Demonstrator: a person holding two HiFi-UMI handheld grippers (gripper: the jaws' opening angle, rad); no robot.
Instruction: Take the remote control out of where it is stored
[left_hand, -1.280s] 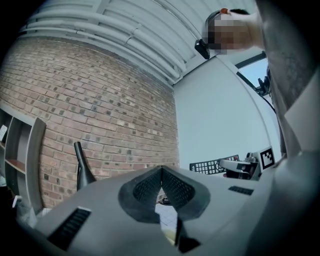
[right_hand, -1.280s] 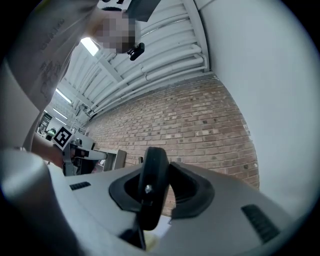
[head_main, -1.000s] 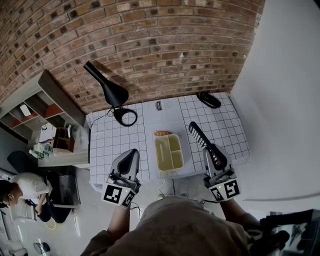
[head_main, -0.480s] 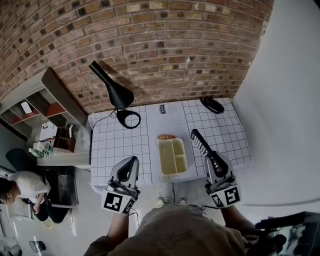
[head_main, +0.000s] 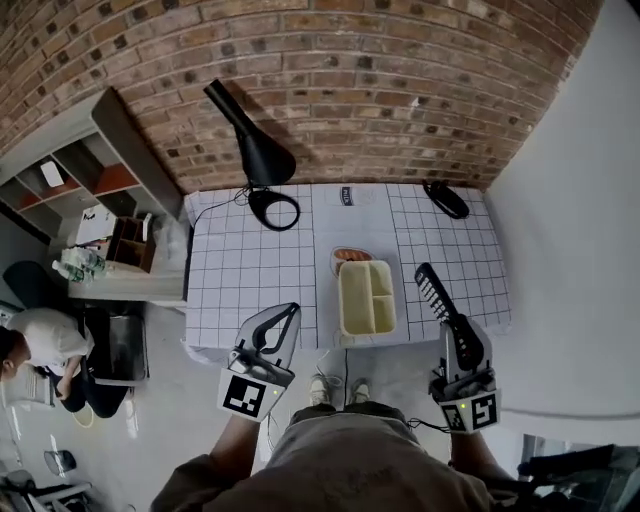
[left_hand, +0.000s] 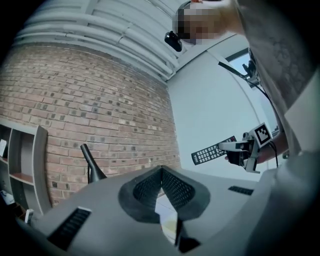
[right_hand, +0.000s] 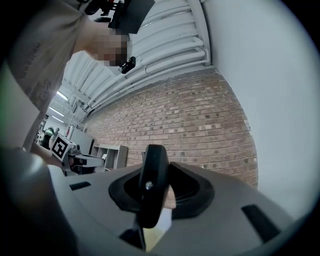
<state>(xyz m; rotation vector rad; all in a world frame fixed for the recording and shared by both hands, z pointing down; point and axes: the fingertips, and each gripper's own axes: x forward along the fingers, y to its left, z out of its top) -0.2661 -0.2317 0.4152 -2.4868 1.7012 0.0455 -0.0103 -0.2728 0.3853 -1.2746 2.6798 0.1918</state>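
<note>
My right gripper (head_main: 462, 337) is shut on the near end of a black remote control (head_main: 436, 296). The remote sticks out forward over the front right edge of the checked table (head_main: 250, 270), right of the tray. In the right gripper view the remote (right_hand: 152, 185) stands edge-on between the jaws. From the left gripper view the remote (left_hand: 212, 151) and the right gripper (left_hand: 244, 150) show held up in the air. My left gripper (head_main: 290, 316) hangs just off the table's front edge, tips together and nothing in them (left_hand: 161, 172).
A pale yellow divided tray (head_main: 367, 298) lies mid-table with something orange (head_main: 350, 255) at its far end. A black lamp (head_main: 255, 150) with a ring base (head_main: 275, 210) stands at the back left, a black object (head_main: 445, 200) at the back right. Shelves (head_main: 90, 190) and a person (head_main: 35, 345) are at the left.
Both grippers have drawn back toward my body, from over the table to its front edge. The remote has stayed in the right gripper and come back with it.
</note>
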